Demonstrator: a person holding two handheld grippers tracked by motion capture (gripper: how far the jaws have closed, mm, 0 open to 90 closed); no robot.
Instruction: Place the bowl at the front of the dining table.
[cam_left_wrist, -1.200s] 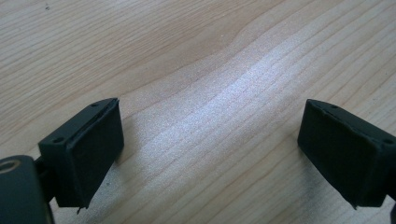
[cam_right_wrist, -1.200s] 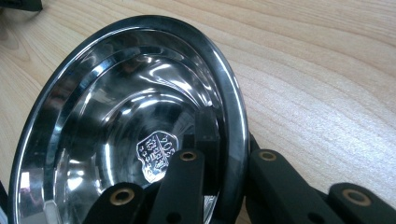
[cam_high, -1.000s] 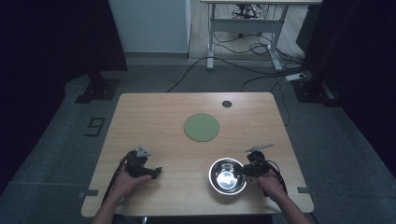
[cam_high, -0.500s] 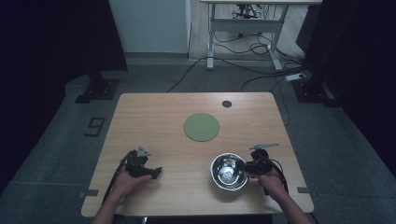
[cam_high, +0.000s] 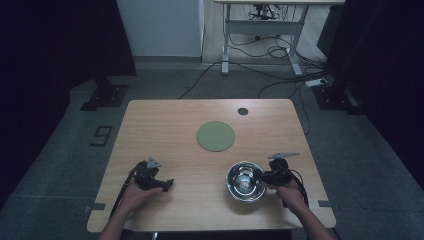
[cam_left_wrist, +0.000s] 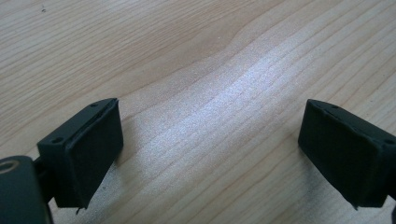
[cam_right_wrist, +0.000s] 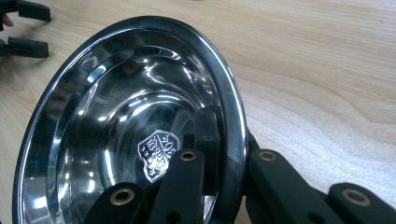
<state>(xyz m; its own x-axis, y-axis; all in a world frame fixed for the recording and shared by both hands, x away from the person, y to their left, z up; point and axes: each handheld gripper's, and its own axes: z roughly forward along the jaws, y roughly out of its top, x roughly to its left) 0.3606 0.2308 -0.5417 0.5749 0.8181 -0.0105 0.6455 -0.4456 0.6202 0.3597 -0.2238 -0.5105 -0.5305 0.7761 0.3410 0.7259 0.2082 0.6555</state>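
steel bowl (cam_high: 245, 181) unmoved, right tongs (cam_high: 266, 178) still clamped

Dim room, grey floor (cam_high: 350, 150), cables (cam_high: 280, 50)

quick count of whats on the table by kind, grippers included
steel bowl: 1
green round mat: 1
small dark disc by the far edge: 1
handheld grippers: 2, left gripper open over bare wood, right gripper shut on the bowl's rim
total: 5
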